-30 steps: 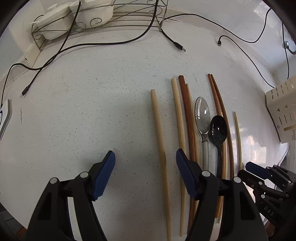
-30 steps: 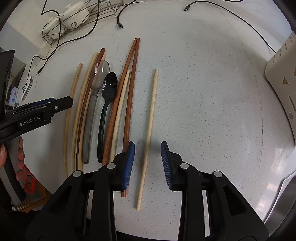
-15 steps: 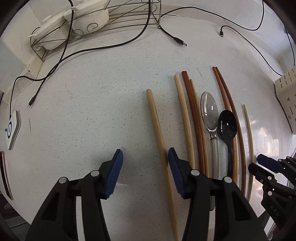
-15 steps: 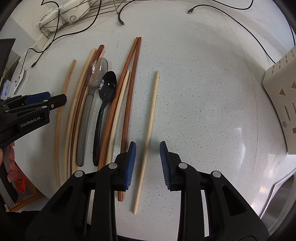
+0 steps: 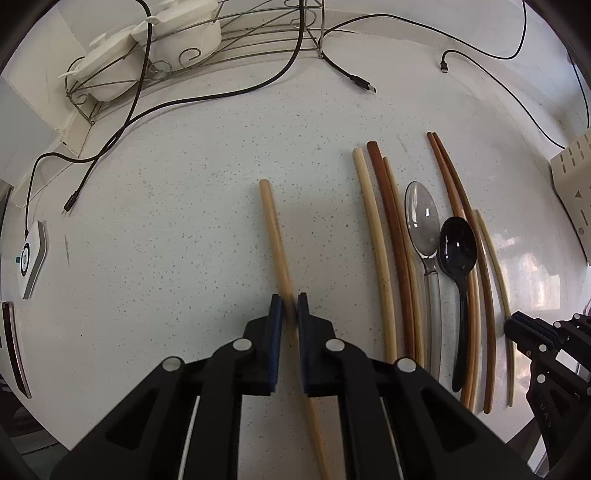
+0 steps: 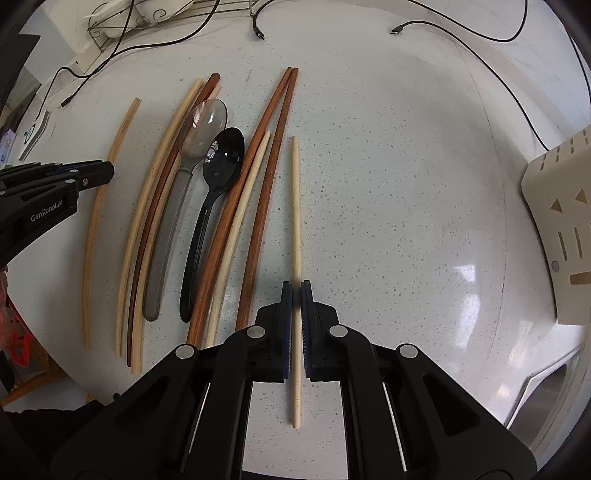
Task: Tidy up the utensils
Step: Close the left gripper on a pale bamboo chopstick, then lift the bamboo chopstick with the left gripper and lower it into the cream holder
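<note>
Speckled white surface (image 5: 177,229) fills both views, carrying everything. At twelve o'clock in the left wrist view stands a wire rack (image 5: 236,40) with white dishes (image 5: 184,33) in it, and black cables (image 5: 207,96) trail from it across the surface. A cream perforated holder (image 6: 557,229) sits at three o'clock in the right wrist view.

Left tool (image 5: 290,308) points steeply down, and its blue pads have just closed on a tan chopstick (image 5: 273,229) that lies alone, apart from the others; the stick runs from between the pads up toward twelve o'clock. Right tool (image 6: 296,295) has likewise just closed, and now clamps a pale thin chopstick (image 6: 295,192) lying just to the three o'clock side of the main bundle, its near end sticking out past the pads toward six o'clock.

Between the two gripped sticks lies the remaining bundle (image 5: 410,258): pale and reddish-brown chopsticks lying roughly parallel, with a clear spoon (image 5: 422,225) and a black spoon (image 5: 457,247) side by side among them, bowls toward twelve o'clock.
</note>
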The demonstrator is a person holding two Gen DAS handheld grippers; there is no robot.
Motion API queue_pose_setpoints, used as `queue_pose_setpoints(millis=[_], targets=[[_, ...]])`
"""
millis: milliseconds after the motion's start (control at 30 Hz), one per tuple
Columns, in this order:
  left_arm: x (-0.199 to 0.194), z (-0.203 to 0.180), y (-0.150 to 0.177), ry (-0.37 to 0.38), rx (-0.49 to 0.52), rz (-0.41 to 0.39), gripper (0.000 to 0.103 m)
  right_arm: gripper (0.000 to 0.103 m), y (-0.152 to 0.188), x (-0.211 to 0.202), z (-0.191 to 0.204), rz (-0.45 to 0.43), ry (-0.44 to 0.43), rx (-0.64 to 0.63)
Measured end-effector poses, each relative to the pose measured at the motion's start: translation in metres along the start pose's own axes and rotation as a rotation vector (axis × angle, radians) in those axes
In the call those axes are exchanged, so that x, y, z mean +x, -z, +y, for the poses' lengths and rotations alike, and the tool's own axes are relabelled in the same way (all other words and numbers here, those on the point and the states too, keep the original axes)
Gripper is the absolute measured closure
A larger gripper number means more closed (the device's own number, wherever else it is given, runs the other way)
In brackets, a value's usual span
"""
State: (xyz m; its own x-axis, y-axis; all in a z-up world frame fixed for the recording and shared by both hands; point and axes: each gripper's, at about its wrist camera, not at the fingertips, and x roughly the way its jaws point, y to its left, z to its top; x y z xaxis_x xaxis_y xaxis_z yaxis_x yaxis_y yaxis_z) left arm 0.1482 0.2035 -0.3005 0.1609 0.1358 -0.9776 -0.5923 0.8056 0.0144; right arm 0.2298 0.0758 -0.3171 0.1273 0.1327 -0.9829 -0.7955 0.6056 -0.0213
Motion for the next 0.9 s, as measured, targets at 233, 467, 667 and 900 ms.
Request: queue_pose_setpoints(millis=[233, 467, 667, 900], targets=[[-0.003, 0.004, -0.002, 0.037, -0.004, -0.002, 0.097, 0.099, 0.000, -0.001, -0.004, 0.005, -0.034, 0.020], [-0.026, 0.006, -0.005, 0.065, -0.011, -0.049, 0.097, 0.099, 0.004, -0.014, -0.022, -0.028, -0.058, 0.049], [-0.051, 0.009, -0.006, 0.102, -0.008, -0.120, 0.097, 0.099, 0.008, -0.036, -0.042, -0.083, -0.074, 0.107], [-0.081, -0.002, -0.011, 0.108, 0.028, -0.225, 0.097, 0.099, 0.010, -0.055, -0.064, -0.143, -0.071, 0.177]])
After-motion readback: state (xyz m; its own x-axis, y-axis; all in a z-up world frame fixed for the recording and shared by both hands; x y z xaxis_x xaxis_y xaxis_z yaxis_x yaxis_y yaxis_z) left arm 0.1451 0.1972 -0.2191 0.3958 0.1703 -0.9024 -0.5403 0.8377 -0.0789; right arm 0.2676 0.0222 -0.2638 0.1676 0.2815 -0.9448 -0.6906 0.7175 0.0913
